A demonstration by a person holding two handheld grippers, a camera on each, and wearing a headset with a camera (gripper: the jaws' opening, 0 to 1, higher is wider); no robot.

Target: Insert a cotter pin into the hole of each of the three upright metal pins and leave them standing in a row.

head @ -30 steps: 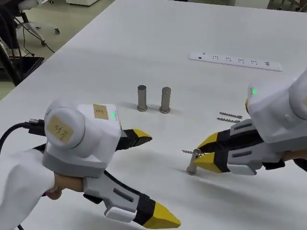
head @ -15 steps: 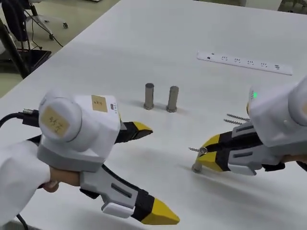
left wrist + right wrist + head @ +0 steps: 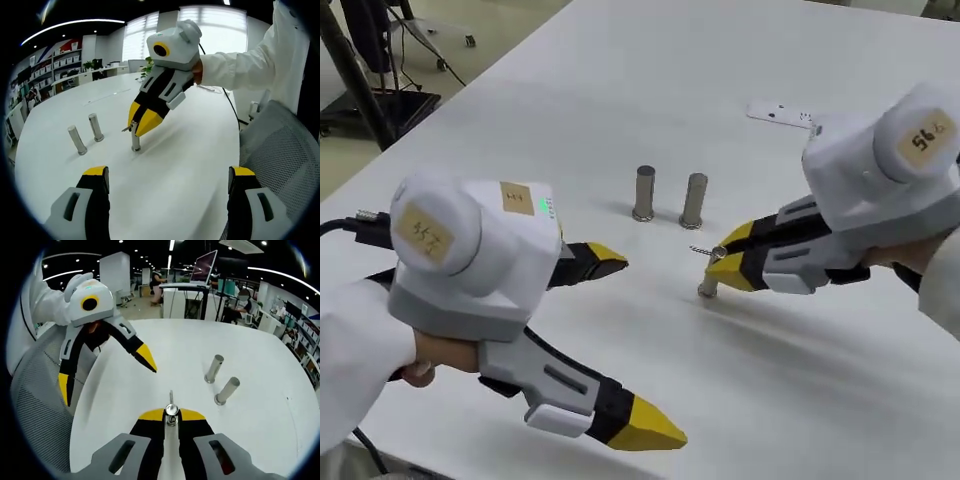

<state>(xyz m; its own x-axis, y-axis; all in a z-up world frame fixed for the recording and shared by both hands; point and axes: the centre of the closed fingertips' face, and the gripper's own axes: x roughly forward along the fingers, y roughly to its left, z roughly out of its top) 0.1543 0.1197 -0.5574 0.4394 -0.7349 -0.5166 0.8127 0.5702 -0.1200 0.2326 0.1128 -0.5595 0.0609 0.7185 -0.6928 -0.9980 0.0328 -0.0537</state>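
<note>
Right gripper (image 3: 722, 262) clamps a thin silver cotter pin (image 3: 701, 251) through a grey cylindrical metal pin (image 3: 708, 288); the right gripper view shows its ring. Left gripper (image 3: 628, 348) gapes wide.

I see two short grey metal cylinder pins (image 3: 644, 193) upright, side by side on the white counter (image 3: 620, 100). Near them stands a third grey pin (image 3: 708, 284), a thin wire cotter pin (image 3: 700, 250) crossing its top.

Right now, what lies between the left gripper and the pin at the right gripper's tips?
Bare table: in the left gripper view, nothing stands between the left gripper and the pin at the right gripper.
</note>
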